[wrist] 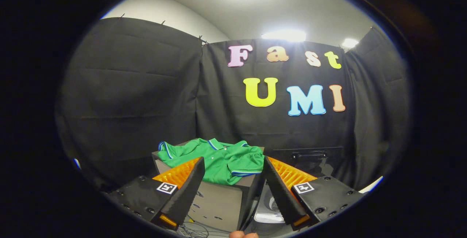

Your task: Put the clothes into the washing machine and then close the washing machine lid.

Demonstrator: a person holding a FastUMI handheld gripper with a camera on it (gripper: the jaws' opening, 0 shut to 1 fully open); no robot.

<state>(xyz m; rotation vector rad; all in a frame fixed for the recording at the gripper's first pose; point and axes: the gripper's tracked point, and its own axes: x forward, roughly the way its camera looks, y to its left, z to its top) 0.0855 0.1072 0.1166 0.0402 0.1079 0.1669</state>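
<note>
A: Gripper view first. What are the fingers doing?

B: The gripper [233, 190] is spread wide, pinching nothing. Each finger [184, 194] is a tapered wedge with a ribbed pad on its inner face.

A: And the shirt?

B: The shirt [219, 159] lies just beyond the fingertips, seen in the gap between them. It is a green polo, soft knit, with striped trim on collar and sleeve cuffs, crumpled loosely. It rests on top of a box [219, 201], one sleeve hanging over the front edge.

A: What sort of box?

B: Grey, square-cornered, flat panels, with small holes in its front face. Thin wires [195, 230] lie on the floor at its foot.

A: The washer?

B: Just beside the box, low behind the right finger, sits something white and glossy with a rounded rim [270, 210]. It may be the washer; I cannot tell, nor what it holds.

A: Anything else?

B: A dark case [310, 156] with a handle stands against the cloth wall [138, 95], and fingertips [243, 234] of a hand show at the very bottom.
</note>
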